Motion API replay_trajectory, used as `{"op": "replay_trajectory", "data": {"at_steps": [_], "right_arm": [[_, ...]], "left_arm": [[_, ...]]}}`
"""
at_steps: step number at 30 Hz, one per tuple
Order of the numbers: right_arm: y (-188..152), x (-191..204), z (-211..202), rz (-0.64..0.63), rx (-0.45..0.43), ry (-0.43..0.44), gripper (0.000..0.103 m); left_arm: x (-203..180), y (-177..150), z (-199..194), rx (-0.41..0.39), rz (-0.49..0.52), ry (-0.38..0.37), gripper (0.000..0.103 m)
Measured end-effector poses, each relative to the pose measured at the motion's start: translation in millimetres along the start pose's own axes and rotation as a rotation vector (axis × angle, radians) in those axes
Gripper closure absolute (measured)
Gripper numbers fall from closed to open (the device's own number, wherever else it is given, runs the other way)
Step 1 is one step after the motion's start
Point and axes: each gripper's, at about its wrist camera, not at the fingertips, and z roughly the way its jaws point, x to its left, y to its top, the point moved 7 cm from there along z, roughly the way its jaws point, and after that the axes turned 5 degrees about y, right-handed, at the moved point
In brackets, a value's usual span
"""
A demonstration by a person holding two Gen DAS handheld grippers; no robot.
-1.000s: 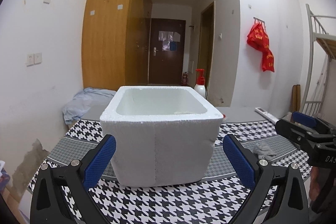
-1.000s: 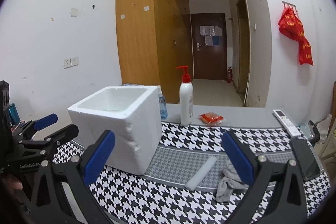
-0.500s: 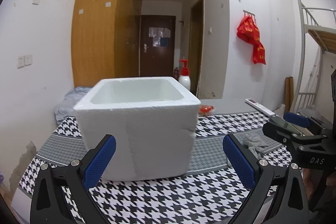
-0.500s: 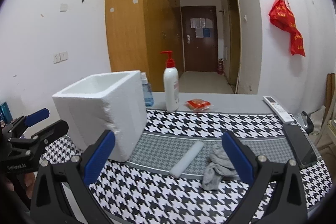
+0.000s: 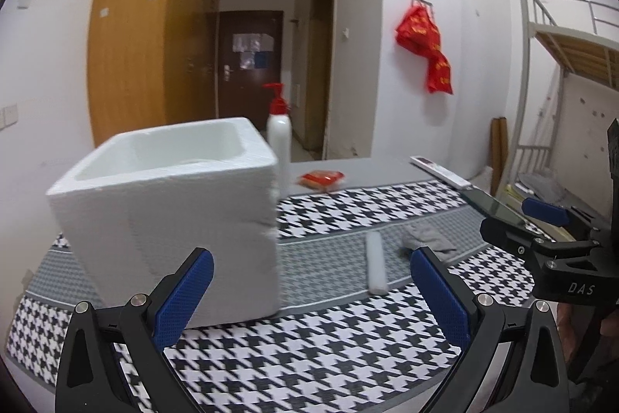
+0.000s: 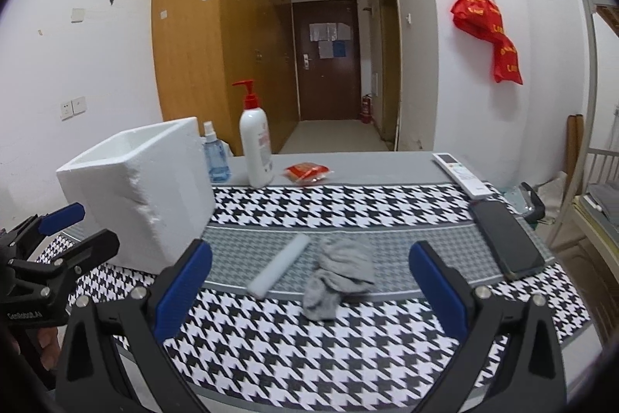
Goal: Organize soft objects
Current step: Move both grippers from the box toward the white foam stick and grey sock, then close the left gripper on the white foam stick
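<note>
Grey and soft, the sock (image 6: 342, 273) lies crumpled on the table (image 6: 348, 347), on the grey band of the checked cloth. Just beside it, on its left, lies a white foam stick (image 6: 279, 265). The stick's long side runs away from the camera and leans a little to the right. Both are soft things, and both are still out on the table.

The white foam box (image 6: 143, 188) stands at the left of the table with its open top up. It looks like the place where the soft things should go. Nothing can be seen inside it from here.

The right tool (image 6: 309, 281) has its two blue fingers wide apart and holds nothing. The sock sits right between them, straight ahead and a bit lower. The stick is a little to the left of the middle.

The left tool (image 5: 309, 285) is spread wide too and holds nothing. In its view the box fills the left side, while the stick (image 5: 376, 268) and the sock (image 5: 427, 239) are off to its right.

So the right tool is nearer to the sock. I think it only needs to go forward and down, then close on the sock, and then carry it left to the box.
</note>
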Motion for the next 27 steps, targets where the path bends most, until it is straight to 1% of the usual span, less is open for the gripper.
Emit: {"op": "replay_trajectory", "data": {"at_steps": [3, 6, 16, 21, 27], "right_arm": [[-4.6, -6.6, 0.2, 0.005, 0.012, -0.015, 0.0], [-9.8, -17.0, 5.4, 0.022, 0.035, -0.04, 0.0], [-20.3, -40.2, 17.1, 0.055, 0.075, -0.034, 0.0], [-26.6, -50.7, 24.4, 0.068, 0.101, -0.042, 0.0], [-30.1, -58.9, 32.5, 0.078, 0.126, -0.039, 0.0]], "left_arm": [[-12.9, -1.2, 8.6, 0.019, 0.041, -0.025, 0.001], [-23.8, -1.2, 16.8, 0.035, 0.058, -0.049, 0.001], [-45.3, -10.3, 40.7, 0.104, 0.088, -0.086, 0.001], [-61.3, -11.6, 49.5, 0.107, 0.137, -0.109, 0.001], [-64.1, -16.1, 68.7, 0.161, 0.124, -0.11, 0.001]]}}
